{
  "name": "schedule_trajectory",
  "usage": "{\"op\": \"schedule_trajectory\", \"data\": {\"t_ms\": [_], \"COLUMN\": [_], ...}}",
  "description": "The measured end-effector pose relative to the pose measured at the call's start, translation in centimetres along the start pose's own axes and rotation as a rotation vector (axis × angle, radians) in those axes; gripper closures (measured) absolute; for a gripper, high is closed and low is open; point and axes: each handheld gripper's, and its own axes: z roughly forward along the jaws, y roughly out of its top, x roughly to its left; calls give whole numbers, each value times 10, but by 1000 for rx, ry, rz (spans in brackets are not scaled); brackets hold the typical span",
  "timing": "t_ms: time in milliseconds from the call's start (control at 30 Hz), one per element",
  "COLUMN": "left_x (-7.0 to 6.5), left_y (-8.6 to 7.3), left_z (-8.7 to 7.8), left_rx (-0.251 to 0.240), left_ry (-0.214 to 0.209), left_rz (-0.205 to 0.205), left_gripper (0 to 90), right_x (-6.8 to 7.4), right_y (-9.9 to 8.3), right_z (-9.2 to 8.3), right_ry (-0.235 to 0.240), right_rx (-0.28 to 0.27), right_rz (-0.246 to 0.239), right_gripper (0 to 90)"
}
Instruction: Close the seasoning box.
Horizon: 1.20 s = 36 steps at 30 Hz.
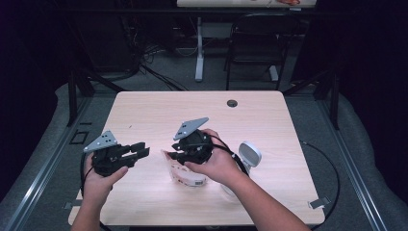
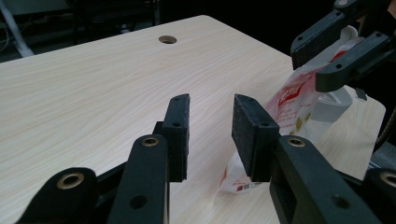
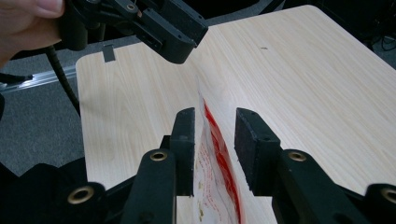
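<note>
Nearest the table's front edge, the person's two forearms come in, each hand wrapped around a black two-jaw tool. The left gripper (image 1: 137, 153) is held low over the pale wooden table (image 1: 159, 108), towards its left front part, jaws pointing across to the right; in the left gripper view (image 2: 211, 133) its padded jaws stand apart with a moderate gap and nothing between them, the bare wood showing through. Just beyond those jaws, a little to the right, stands the task's thing: a crinkly clear plastic bag with red and white printing (image 1: 185, 174), upright on the table near the front centre, its base touching the wood (image 2: 287, 109). The right gripper (image 1: 174, 156) comes at the bag from the other side, the hand cupped over it and a grey three-cornered plate on top. In the right gripper view (image 3: 214, 135) the bag's thin upper edge (image 3: 217, 154) rises between the two pads; the left pad lies close against the film while a gap shows at the right pad, so the jaws straddle the bag at a middling width rather than pinching it. Just behind the right hand lies a small white rounded device with a grey face (image 1: 250, 154). Farther off, near the table's far edge, is a small round dark hole (image 1: 232, 103), and beyond the table a black chair (image 1: 255, 43) stands on the grey floor.
</note>
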Motion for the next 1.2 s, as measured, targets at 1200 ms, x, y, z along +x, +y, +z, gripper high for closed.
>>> {"op": "schedule_trajectory", "data": {"t_ms": [1200], "left_x": [0], "left_y": [-1], "left_z": [4], "left_rx": [12], "left_ry": [-9], "left_rz": [-2], "left_gripper": [673], "right_x": [-1], "right_y": [4], "right_z": [25], "right_ry": [1], "right_rx": [146], "right_rz": [-58], "right_gripper": [845]}}
